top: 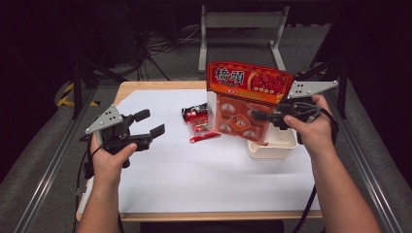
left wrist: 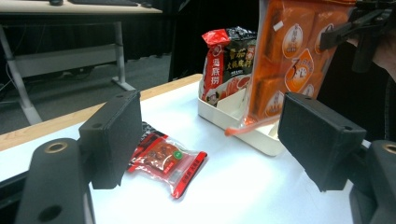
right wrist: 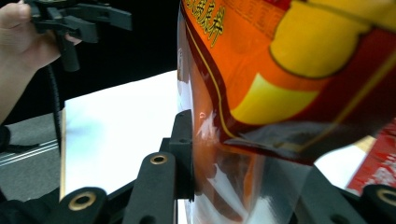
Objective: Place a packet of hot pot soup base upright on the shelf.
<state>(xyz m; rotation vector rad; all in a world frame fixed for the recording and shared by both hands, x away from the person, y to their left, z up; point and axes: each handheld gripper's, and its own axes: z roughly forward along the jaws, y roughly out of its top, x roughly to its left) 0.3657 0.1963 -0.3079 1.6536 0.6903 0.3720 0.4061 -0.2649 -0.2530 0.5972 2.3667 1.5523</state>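
Right gripper point(top: 260, 115) holds the orange bag point(top: 245, 99) upright over the tray point(top: 272, 148); left gripper point(top: 153, 124) hangs wide and empty.

Your right jaws clamp the bag's clear side edge, so it hangs with its bottom corner at the tray's rim, likely set up for dropping it in or lifting it out. I can't tell how deep the pinch goes, since the right gripper view is mostly glare and film. A second bag point(left wrist: 229, 65) stands inside the tray, so room there looks tight. Your left jaws stand wide apart with nothing between them, aimed across the white sheet point(top: 194, 174) toward the small red packets point(top: 200, 124) lying just left of the tray, a fair next pick.
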